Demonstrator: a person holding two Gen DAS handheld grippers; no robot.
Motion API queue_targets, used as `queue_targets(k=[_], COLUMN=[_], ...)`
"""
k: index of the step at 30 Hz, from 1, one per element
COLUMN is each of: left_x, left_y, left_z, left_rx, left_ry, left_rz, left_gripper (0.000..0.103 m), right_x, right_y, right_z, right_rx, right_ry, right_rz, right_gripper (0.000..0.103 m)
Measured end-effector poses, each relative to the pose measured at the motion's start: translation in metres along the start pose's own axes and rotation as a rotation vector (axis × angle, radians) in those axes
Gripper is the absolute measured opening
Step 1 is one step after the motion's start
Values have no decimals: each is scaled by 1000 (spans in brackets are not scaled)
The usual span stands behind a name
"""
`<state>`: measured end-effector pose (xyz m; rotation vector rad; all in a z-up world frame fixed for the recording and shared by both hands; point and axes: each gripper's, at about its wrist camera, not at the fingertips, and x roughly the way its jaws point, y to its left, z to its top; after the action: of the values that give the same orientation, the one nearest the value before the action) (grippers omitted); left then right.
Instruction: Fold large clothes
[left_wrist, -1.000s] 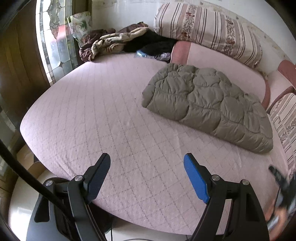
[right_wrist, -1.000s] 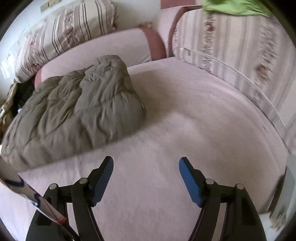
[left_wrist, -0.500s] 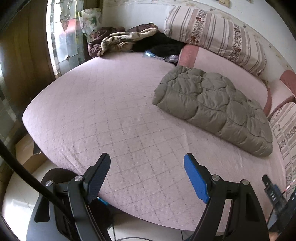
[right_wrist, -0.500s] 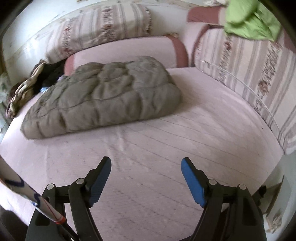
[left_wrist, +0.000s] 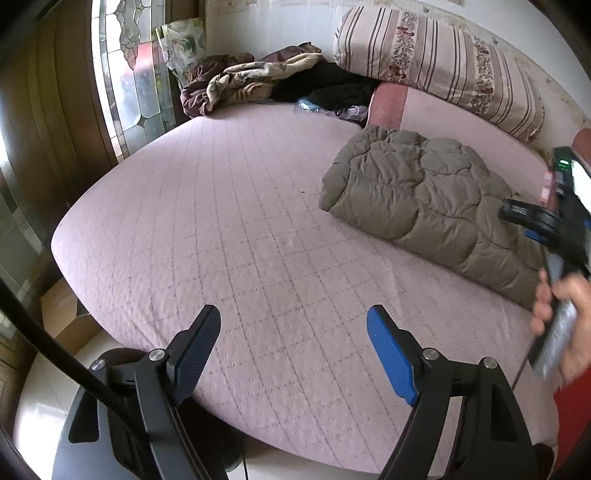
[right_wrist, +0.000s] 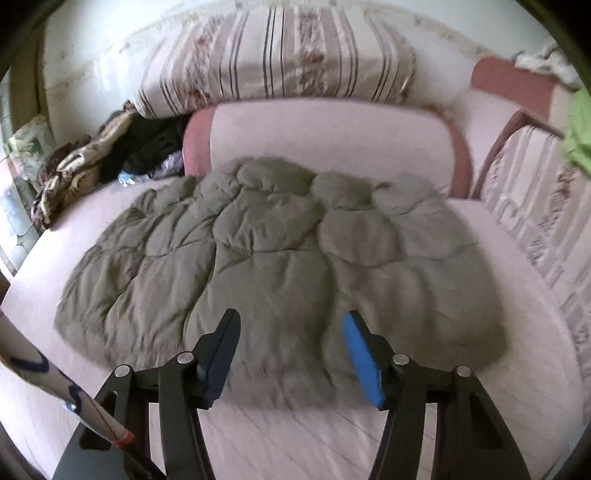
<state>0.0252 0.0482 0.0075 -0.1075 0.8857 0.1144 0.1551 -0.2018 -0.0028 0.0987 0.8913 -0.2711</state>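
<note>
An olive-grey padded coat (left_wrist: 424, 199) lies bunched on the right half of the pink quilted bed (left_wrist: 229, 229). In the right wrist view the coat (right_wrist: 280, 243) fills the middle. My right gripper (right_wrist: 291, 317) hovers over the coat's near edge with its jaws closing; no fabric is pinched between the blue pads. A person's hand (left_wrist: 565, 306) holding that gripper shows at the right edge of the left wrist view, over the coat's right end. My left gripper (left_wrist: 293, 332) stands open above the bare near part of the bed, well short of the coat.
Striped bolsters (left_wrist: 436, 62) and a pink bolster (right_wrist: 332, 144) line the back. A heap of dark and beige clothes (left_wrist: 258, 81) lies at the back left beside a stained-glass pane (left_wrist: 129, 77). A striped side cushion (right_wrist: 532, 206) with a green cloth (right_wrist: 580, 136) borders the right.
The right gripper has swung left from the bare bed to over the coat's near edge, and its jaws have narrowed. The hand holding it has moved up over the coat in the left wrist view.
</note>
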Motion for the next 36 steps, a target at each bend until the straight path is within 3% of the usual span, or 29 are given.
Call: queue_targets(k=[4, 7, 11, 16, 27, 36], left_x=[14, 20, 22, 11, -27, -52], left_y=[-3, -4, -5, -8, -21, -25], left_z=[4, 5, 6, 6, 3, 2], left_rx=[24, 36, 35, 31, 53, 69], left_ry=[6, 8, 9, -28, -130, -207], left_rz=[27, 37, 41, 63, 33, 76], left_gripper=[81, 81, 81, 81, 81, 87], right_x=[63, 69, 34, -31, -97, -119], right_y=[5, 7, 0, -32, -87, -86], right_z=[4, 7, 2, -40, -130, -156], right_rx=[-14, -39, -35, 1, 78, 90], right_ry=[115, 109, 43, -24, 4, 18], right_rz=[-27, -48, -31, -9, -91, -67], right_gripper=[68, 72, 72, 78, 80, 80])
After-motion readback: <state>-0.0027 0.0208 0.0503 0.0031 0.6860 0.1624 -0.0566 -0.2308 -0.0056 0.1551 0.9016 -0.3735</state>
